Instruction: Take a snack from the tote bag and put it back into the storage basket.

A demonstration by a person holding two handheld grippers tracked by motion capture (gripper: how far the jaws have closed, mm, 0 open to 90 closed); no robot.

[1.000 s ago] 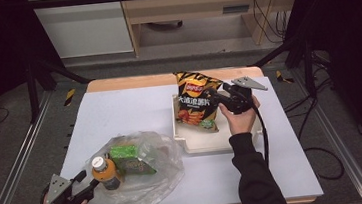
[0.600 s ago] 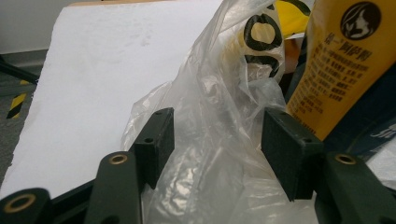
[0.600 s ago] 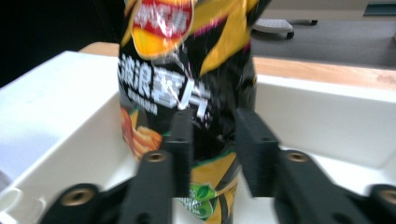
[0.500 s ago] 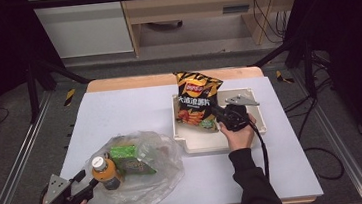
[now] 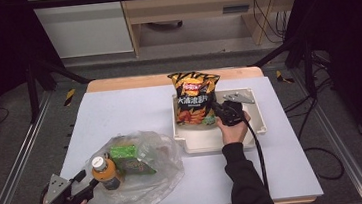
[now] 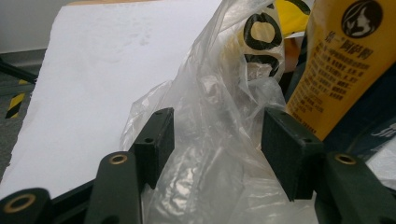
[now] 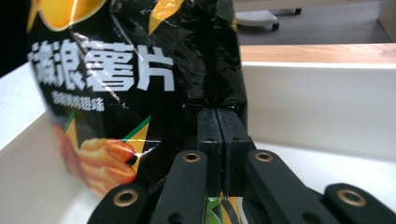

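The black and orange foil crisp bag (image 5: pixel 195 99) is stood upright in the white rectangular tray (image 5: pixel 257 121) near the bench's far right edge. Its side edge is clamped by the right gripper (image 5: pixel 219 114), whose jaws have just been closing. The left gripper (image 5: pixel 92 183), jaws apart, straddles the clear plastic bag (image 5: pixel 162 166) at the near left corner.

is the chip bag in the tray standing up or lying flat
Standing up: the chip bag rises upright from the white tray, its edge pinched between the right gripper fingers.
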